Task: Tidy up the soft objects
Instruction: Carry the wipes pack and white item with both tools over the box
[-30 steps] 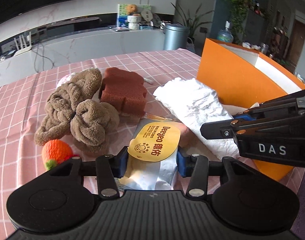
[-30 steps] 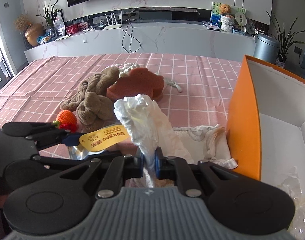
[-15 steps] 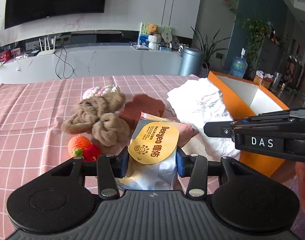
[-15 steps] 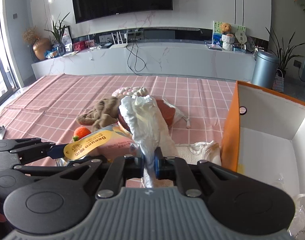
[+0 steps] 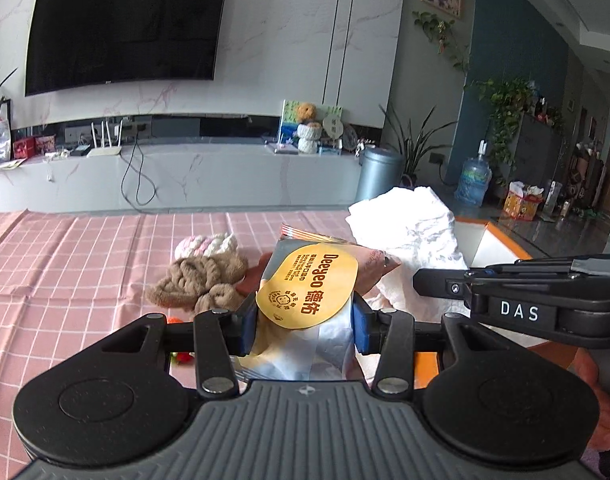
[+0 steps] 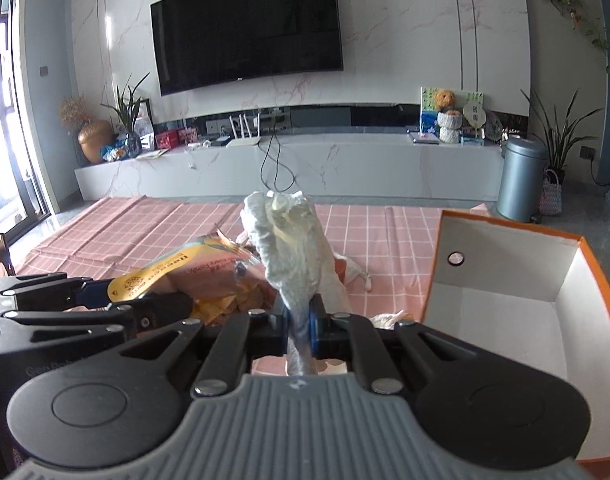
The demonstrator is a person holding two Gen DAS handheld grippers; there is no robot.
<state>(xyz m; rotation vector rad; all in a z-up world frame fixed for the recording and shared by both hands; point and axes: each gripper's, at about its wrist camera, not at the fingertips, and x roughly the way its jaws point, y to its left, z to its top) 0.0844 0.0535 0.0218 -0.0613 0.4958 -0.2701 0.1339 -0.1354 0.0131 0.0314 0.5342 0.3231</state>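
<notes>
L gripper [image 5: 304, 330] is closed on a silvery foil wipes pack w/ a yellow oval "Deeyeo" label [image 5: 307, 288], blue pads pressing both sides of the pack, which is lifted clear of the pink checked tablecloth [image 5: 77, 264]. In the right wrist view the same pack [image 6: 209, 280] sits left of centre, w/ the L gripper's black fingers [image 6: 85, 292] coming in from the left edge.

R gripper [image 6: 300, 324] is nearly fully closed, pinching a crumpled white paper-like cloth [image 6: 293, 256] that stands up from btwn the pads; its top reaches above the far edge of the table. From the left wrist view that cloth [image 5: 409, 252] is just beside the pack on its right, R gripper [image 5: 433, 282] side-on below it.

Open orange cardboard box w/ white inside [image 6: 517, 300] stands at the right side of the table, near the R gripper. Brown knotted plush rope toy [image 5: 197, 280] lies on the tablecloth beyond the L gripper, a pink-and-white knitted piece [image 5: 207, 245] touching its far side, approx mid-table
</notes>
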